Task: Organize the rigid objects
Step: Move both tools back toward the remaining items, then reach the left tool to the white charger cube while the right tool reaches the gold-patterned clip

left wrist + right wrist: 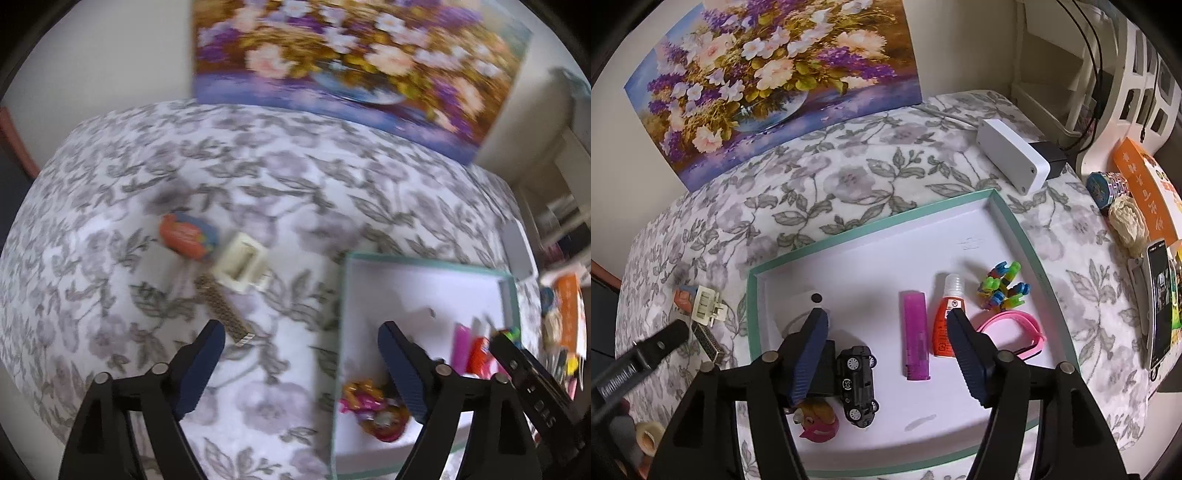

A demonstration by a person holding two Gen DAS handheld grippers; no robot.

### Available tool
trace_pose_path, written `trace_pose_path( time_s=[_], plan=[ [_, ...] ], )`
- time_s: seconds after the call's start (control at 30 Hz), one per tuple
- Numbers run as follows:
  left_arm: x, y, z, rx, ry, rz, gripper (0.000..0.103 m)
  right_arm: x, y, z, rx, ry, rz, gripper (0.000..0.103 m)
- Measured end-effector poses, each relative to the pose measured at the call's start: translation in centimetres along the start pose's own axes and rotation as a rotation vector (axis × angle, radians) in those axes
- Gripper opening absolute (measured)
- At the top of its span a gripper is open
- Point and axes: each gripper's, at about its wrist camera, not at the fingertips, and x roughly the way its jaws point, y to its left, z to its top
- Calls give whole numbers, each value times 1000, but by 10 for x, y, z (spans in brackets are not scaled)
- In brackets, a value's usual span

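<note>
While both grippers gape, one lighter (917, 334) and one car (857, 384) lie in the tray (1038, 254).

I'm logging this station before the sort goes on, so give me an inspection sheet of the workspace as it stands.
Surface: table under a floral cloth.
Job's things: teal-rimmed tray holds a purple lighter, orange bottle, pink band, coloured clips, black toy car and a yellow-pink toy. Left of the tray, on the cloth: cream clip, metal mesh band, orange-blue item.
Clutter: white box, tape roll, phone.
Grippers: left tool open, above the cloth and the tray's left edge; right tool open, over the tray.
Cables: dark cables on the right.
Surroundings: flower painting, white shelving.
</note>
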Motion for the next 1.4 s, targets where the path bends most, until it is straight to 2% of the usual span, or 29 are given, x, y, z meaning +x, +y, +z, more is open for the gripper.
trace_pose_path(
  time_s=[0.13, 0.2, 0.3, 0.7, 1.13, 1.4],
  plan=[
    [2, 24, 4, -59, 1, 23, 102, 1, 8, -2, -23, 4, -2, 69],
    [4, 37, 5, -92, 6, 32, 103, 2, 11, -3, -32, 5, -1, 70],
    [6, 51, 5, -131, 14, 62, 103, 2, 17, -4, -43, -1, -3, 87],
    [-2, 93, 12, -234, -11, 107, 103, 1, 55, -12, -103, 0, 39, 87],
    [-18, 145, 19, -299, -50, 140, 103, 7, 112, -17, -149, 16, 95, 87],
    [-18, 180, 21, -349, -50, 131, 103, 21, 150, -23, -187, 37, 124, 87]
  ],
)
